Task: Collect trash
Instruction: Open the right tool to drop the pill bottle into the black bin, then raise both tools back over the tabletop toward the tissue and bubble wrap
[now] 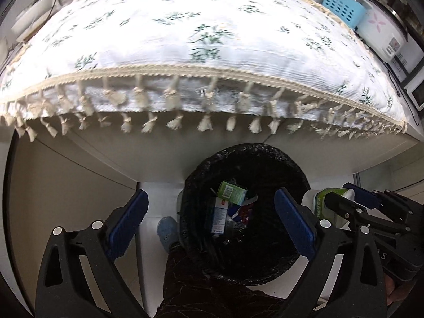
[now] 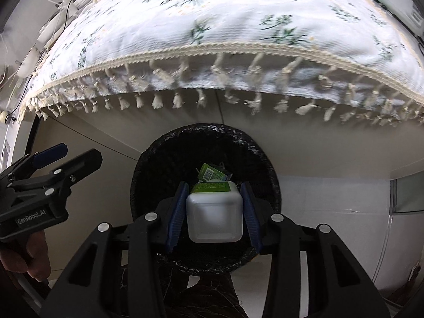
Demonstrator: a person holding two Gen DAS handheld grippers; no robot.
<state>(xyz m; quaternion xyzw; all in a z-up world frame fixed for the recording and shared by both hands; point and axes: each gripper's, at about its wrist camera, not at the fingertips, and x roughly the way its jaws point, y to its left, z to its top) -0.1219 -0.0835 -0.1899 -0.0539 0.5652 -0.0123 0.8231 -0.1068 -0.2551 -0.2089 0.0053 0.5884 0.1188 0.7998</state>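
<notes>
- Left gripper (image 1: 210, 225) hovers bottom centre of the left wrist view over the bin (image 1: 299, 182), jaws spread wide, nothing between the pads; looks like a finished drop.
- Right gripper (image 2: 213, 212) pinches a white plastic bottle (image 2: 214, 220), square base toward the camera, green label; held directly above the bin mouth, likely for release.
- Bin sits lower centre in both views, round, lined with a crinkly black bag, tucked under the table edge.
- Trash inside: green carton (image 1: 231, 191), blue-white wrapper (image 1: 220, 218), glossy crumpled packaging.
- Tablecloth (image 1: 185, 39) fills the upper frame: white ribbed fabric, green sprigs, cream tassel fringe.
</notes>
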